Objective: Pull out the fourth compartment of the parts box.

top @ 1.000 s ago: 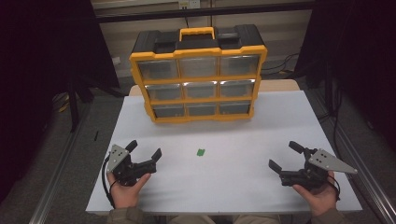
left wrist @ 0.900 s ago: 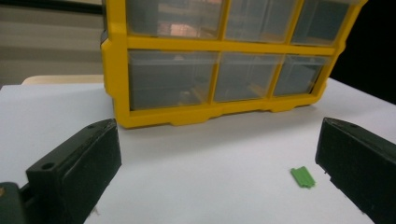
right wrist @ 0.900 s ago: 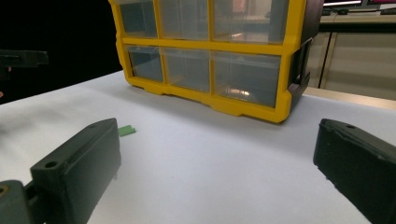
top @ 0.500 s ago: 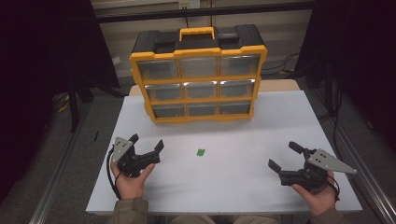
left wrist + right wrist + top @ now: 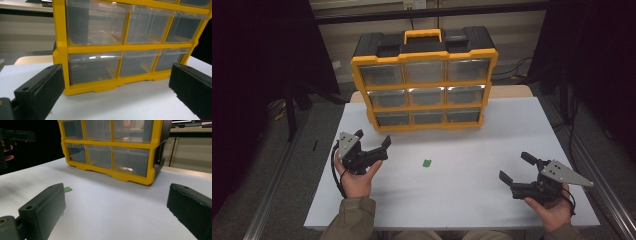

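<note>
Both tongs, left (image 5: 373, 145) and right (image 5: 517, 167), gape wide and empty over the white counter (image 5: 472, 150), flanking a small green plastic piece (image 5: 427, 163) before the yellow clear-drawered organiser (image 5: 424, 80).

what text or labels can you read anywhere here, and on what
None can be read. The yellow drawer organizer, its clear drawers, the small green piece, the white table and both tongs, left and right, carry no legible words, numbers or brand marks.

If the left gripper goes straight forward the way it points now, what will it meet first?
Most likely the yellow drawer cabinet: the left gripper, jaws wide open, faces its bottom-left clear drawer, with bare white table between. The exact depth is unclear.
</note>
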The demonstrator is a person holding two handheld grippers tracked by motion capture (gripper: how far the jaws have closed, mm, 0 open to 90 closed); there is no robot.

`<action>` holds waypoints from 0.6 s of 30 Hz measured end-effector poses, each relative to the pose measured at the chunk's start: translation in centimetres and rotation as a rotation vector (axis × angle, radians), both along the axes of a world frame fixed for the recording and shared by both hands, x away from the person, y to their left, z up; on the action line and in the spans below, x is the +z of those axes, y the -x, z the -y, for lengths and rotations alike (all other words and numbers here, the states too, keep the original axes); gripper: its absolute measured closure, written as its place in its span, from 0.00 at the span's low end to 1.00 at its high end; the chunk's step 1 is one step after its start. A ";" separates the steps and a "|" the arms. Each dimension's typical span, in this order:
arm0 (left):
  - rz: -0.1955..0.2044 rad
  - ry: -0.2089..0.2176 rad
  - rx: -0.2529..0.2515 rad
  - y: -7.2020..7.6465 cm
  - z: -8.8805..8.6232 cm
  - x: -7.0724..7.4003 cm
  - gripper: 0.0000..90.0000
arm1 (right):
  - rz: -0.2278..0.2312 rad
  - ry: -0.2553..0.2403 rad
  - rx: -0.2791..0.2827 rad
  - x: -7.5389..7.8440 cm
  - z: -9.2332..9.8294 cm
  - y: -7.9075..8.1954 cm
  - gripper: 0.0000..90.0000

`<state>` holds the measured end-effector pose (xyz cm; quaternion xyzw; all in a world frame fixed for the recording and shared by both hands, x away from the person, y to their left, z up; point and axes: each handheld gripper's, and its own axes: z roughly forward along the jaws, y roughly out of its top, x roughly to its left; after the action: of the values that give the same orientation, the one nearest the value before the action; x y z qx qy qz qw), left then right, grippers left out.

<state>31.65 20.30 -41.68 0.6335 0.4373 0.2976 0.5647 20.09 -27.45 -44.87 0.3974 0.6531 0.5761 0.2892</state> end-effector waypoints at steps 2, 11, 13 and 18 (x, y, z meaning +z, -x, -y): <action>0.001 0.002 0.004 -0.3 0.1 0.2 0.00 | 0.003 0.003 0.002 0.0 0.0 0.0 0.02; 0.006 -0.002 0.019 -1.6 0.8 0.3 0.00 | 0.000 0.002 0.005 0.0 0.0 0.0 0.02; 0.003 -0.009 0.023 -1.7 0.9 0.3 0.00 | -0.002 0.006 -0.003 0.0 0.0 0.0 0.02; 0.010 -0.012 0.022 -2.4 1.5 0.6 0.00 | -0.005 0.009 0.001 -0.1 -0.1 0.0 0.02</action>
<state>34.07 18.77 -41.06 0.6306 0.4397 0.3094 0.5597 20.14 -27.37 -44.92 0.3972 0.6565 0.5723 0.2893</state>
